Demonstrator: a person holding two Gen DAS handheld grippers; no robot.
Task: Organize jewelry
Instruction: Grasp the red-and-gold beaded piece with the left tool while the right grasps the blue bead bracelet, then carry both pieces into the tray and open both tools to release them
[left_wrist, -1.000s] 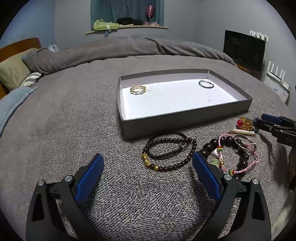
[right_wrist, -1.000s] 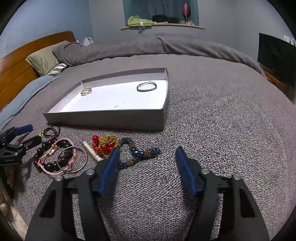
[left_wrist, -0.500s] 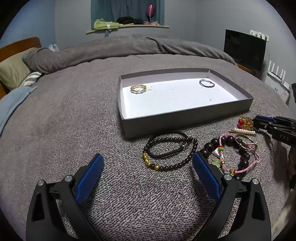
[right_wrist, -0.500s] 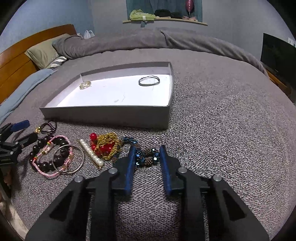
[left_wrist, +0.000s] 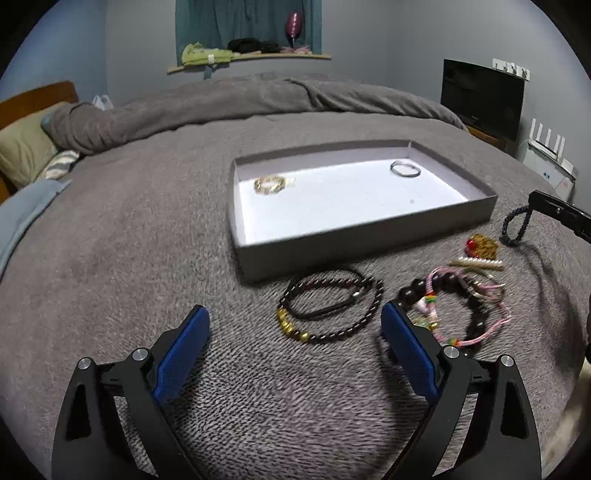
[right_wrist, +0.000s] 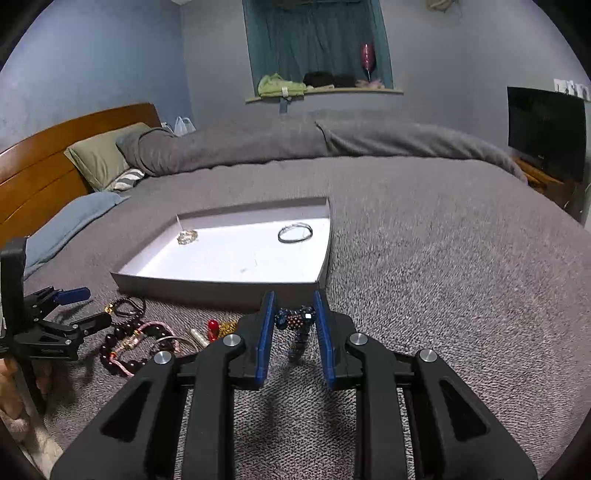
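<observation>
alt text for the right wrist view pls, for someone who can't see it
The right gripper is shut on a dark blue beaded bracelet that dangles above a grey bedspread. Just beyond lies a shallow grey tray holding a gold bracelet and a thin bangle. At left, more bracelets lie beside the open left gripper.
</observation>
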